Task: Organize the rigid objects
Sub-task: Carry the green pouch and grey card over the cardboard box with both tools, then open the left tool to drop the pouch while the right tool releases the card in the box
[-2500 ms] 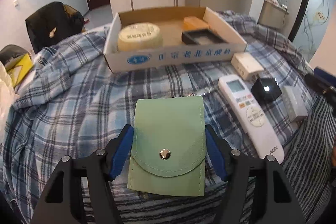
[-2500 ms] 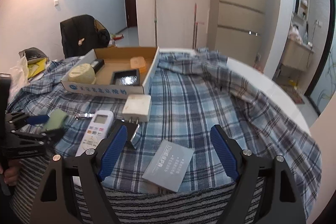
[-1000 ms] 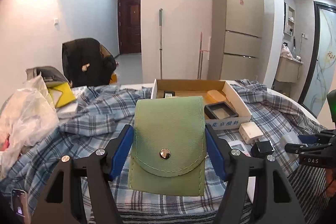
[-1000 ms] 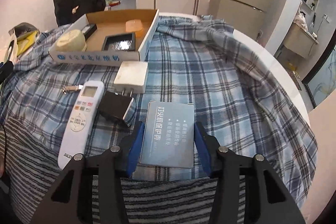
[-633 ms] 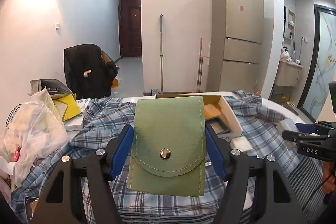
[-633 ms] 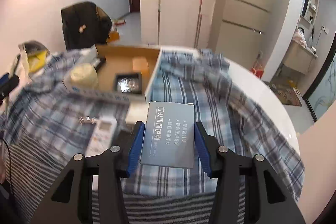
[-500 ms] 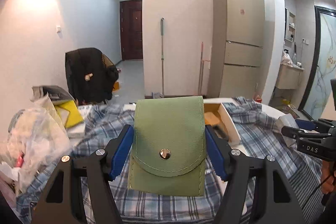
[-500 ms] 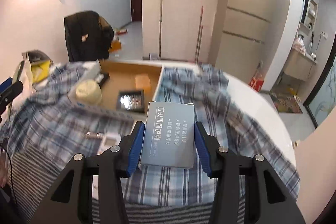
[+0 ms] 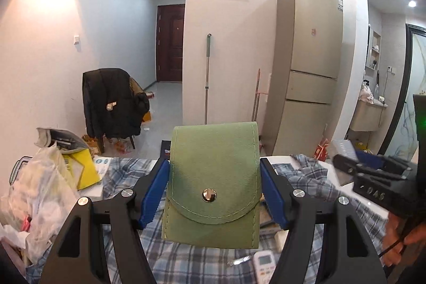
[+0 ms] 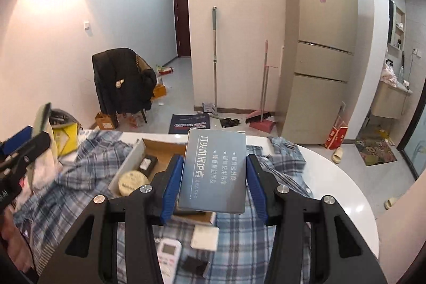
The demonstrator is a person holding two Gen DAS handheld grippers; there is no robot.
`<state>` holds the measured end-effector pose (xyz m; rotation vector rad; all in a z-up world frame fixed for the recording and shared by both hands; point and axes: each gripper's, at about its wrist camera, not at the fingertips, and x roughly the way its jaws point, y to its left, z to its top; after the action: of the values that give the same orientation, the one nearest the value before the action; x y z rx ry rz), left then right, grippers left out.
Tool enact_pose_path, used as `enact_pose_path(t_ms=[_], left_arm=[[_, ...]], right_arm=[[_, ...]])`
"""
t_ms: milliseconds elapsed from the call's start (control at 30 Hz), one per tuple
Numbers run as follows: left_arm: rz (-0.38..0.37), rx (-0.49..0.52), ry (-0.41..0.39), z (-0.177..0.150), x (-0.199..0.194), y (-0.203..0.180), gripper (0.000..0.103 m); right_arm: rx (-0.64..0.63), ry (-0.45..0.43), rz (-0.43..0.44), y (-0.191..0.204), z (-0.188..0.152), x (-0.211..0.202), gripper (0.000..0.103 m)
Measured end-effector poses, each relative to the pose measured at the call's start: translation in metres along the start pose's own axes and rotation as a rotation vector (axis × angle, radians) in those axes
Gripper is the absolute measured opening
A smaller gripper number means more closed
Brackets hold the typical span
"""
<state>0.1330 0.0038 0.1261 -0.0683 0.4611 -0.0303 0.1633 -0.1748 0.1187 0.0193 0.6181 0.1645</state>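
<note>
My left gripper (image 9: 214, 193) is shut on a green snap-button pouch (image 9: 213, 177) and holds it high above the table. My right gripper (image 10: 214, 185) is shut on a flat grey-blue card box (image 10: 214, 172), also lifted. Below in the right wrist view lies the open cardboard box (image 10: 127, 164) with a round cream tin (image 10: 133, 181) and a small dark item (image 10: 147, 163) inside. A white remote (image 10: 167, 252), a white adapter (image 10: 205, 237) and a black charger (image 10: 194, 266) lie on the plaid cloth (image 10: 239, 236). The right gripper shows at the left wrist view's right edge (image 9: 372, 172).
The round white table (image 10: 346, 193) carries the plaid cloth. Plastic bags and a yellow box (image 9: 77, 167) sit at the left. A chair with a black jacket (image 10: 122, 79), a mop, a broom and a fridge (image 10: 319, 44) stand beyond.
Both grippers closed on their objects, the pouch and the card box, and lifted them; the views have since tilted up and the table sinks lower in frame.
</note>
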Motion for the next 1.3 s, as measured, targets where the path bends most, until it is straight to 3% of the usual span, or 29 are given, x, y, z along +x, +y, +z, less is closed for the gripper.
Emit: enact_pose_path(t_ms=[133,233,333,467,500,567,733,833,967,1133,1300], left_arm=[[-0.024,-0.076,0.003,0.016,0.019,-0.007,0.070],[-0.081,-0.105,0.023,0.025,0.037,-0.012,0.070],[-0.089,-0.090,0.034,0.041,0.062,-0.016,0.070],[-0.125,-0.118,0.076,0.051,0.109,-0.009,0.070],[-0.155,-0.138,0.116,0.046,0.132,-0.003,0.070],[-0.140,-0.175,0.184,0.031,0.164,0.004,0.070],[-0.152,-0.173,0.282,-0.011,0.219,0.017,0.070],[-0.201,-0.170,0.318,-0.032,0.245,0.020,0.070],[-0.103,-0.077,0.336,-0.051,0.267,0.017,0.070],[-0.091,-0.116,0.362,-0.055,0.272,0.033,0.070],[-0.081,-0.100,0.398,-0.065,0.282,0.040,0.070]], right_arm=[[0.067,-0.002,0.057,-0.007,0.022,0.009,0.047],[0.067,-0.021,0.011,-0.008,0.037,0.021,0.047],[0.094,-0.027,-0.027,-0.007,0.051,0.040,0.047],[0.228,0.020,0.043,-0.015,0.061,0.076,0.047],[0.259,0.030,0.053,-0.017,0.060,0.084,0.047],[0.290,0.042,0.039,-0.020,0.057,0.097,0.047],[0.246,0.085,0.011,-0.016,0.039,0.130,0.047],[0.226,0.113,0.056,-0.015,0.022,0.154,0.047],[0.264,0.217,0.119,-0.017,0.008,0.189,0.047],[0.204,0.297,0.068,-0.007,-0.011,0.217,0.047],[0.197,0.327,0.098,-0.004,-0.018,0.229,0.047]])
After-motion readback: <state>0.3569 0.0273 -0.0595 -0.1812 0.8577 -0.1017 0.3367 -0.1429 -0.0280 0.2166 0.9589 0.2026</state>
